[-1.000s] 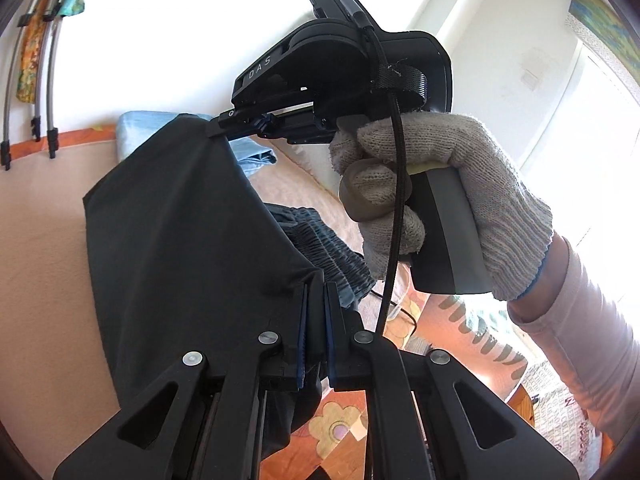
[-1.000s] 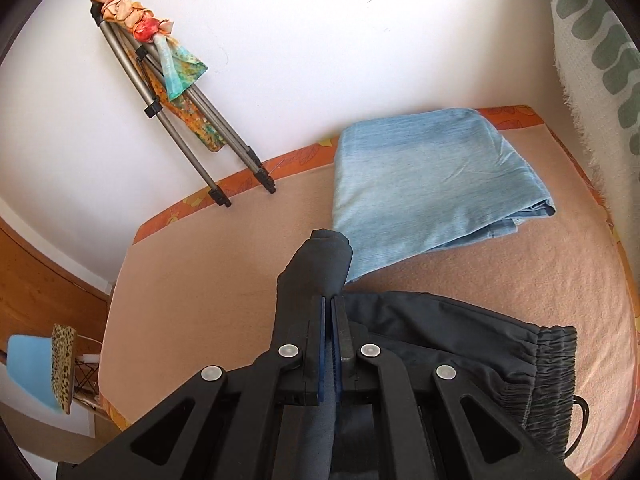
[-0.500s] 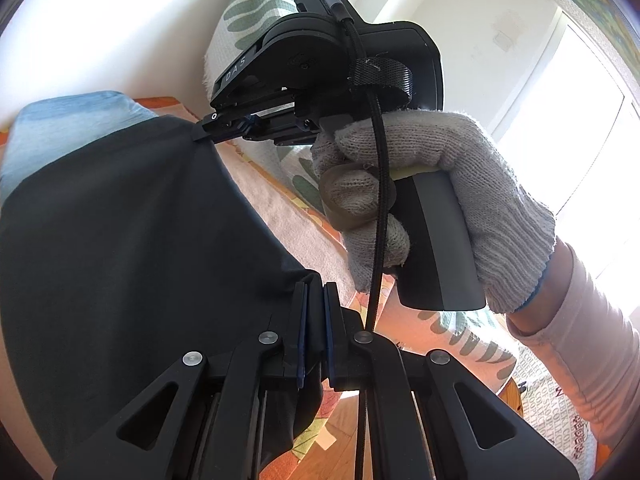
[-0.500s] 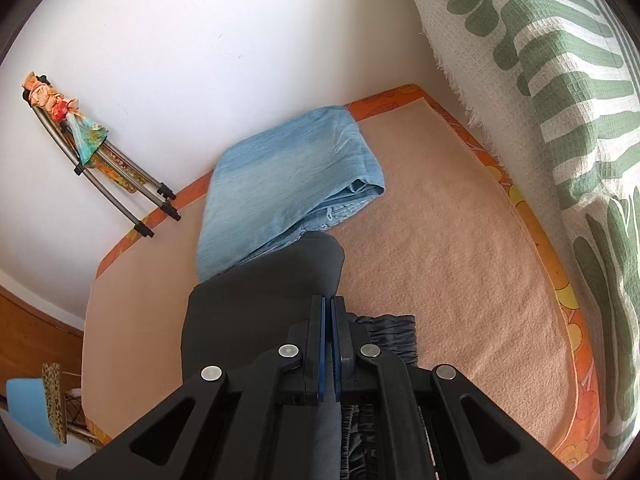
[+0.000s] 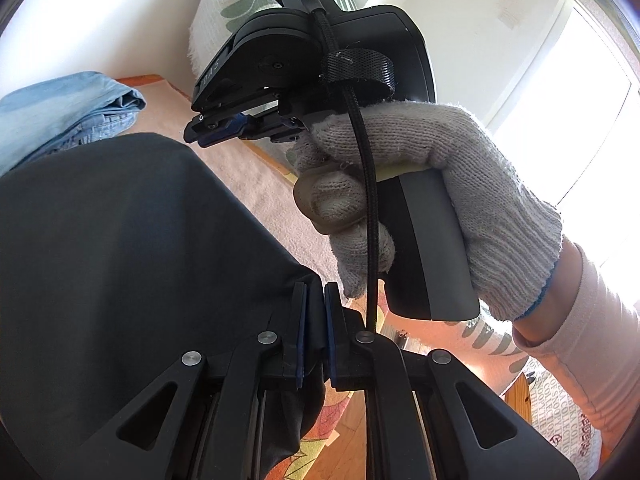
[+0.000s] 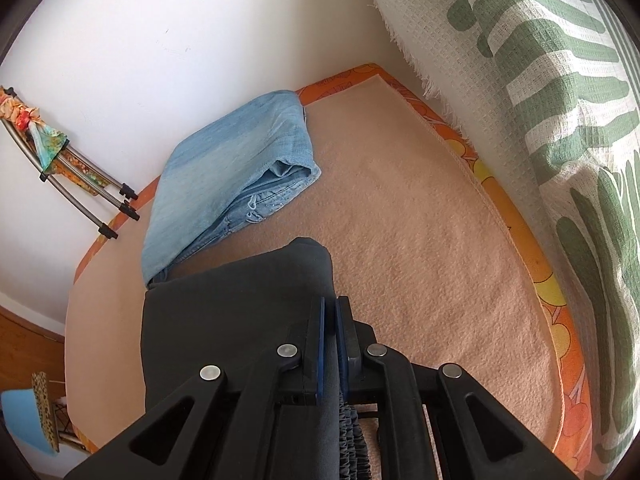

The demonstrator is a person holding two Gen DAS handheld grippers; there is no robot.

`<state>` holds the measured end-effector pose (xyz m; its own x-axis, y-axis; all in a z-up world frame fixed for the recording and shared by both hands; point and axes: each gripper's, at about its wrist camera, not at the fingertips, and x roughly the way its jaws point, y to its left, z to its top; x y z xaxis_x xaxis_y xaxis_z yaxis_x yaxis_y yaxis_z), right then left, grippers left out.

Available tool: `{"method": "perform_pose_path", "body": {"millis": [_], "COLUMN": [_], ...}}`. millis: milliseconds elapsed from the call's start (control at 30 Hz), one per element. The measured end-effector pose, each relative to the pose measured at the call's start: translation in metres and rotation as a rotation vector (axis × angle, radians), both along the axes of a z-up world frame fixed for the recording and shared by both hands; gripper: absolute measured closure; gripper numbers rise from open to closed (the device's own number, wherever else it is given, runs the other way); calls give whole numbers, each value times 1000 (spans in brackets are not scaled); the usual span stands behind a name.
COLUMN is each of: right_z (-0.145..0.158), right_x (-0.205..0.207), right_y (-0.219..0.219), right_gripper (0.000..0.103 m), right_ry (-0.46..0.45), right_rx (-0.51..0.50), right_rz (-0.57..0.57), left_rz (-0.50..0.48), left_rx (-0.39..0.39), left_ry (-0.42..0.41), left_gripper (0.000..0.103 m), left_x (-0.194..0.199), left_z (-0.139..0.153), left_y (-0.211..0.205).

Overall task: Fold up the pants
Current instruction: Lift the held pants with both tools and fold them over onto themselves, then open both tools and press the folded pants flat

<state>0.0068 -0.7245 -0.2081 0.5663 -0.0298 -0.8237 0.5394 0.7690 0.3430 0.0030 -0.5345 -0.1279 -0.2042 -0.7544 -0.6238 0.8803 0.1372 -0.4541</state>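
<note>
The dark grey pants hang as a folded sheet over the peach blanket. My left gripper is shut on one edge of the pants. My right gripper is shut on the pants too, with the gathered elastic waistband showing below its jaws. In the left wrist view the right gripper shows, held by a gloved hand, its tips just above the far edge of the cloth.
Folded light blue jeans lie at the back of the bed near the white wall. A green-and-white patterned cushion stands along the right side. A metal stand leans against the wall at the left.
Both grippers have swung right and lowered with the pants. The cloth has come down toward the blanket in front of the jeans. The cushion has come into view.
</note>
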Motion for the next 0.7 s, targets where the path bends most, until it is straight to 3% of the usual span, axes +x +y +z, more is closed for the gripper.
{"method": "perform_pose_path", "body": {"millis": [33,100,200,367,533,633,700], "right_z": [2,11,25,47,51,40,29], "right_x": [-2,-9,-17,-34,-49,-53,-52], "right_y": [0,-1,2,11,27,32,35], "right_gripper": [79,65,63,46,31,26,25], "right_ry": [-1,-24,-46,-85,-102,-91,-73], "right_rx": [-11,-22,-55,-89,-129,-116,-113], "right_rz": [-4,-11,0,22,78,109,125], "left_rz": [2,12,37,81,177,250,304], "left_rx": [-1,6,13,17,37,78,110], "left_ry": [-1,-6,-8,-39,-63,-83,-55], "left_gripper": [92,85,70,55,49,47,47], "left_x": [1,7,11,29,70,97,120], "left_z": [1,4,11,26,29,23,14], "left_y": [2,4,14,36,69,84,94]}}
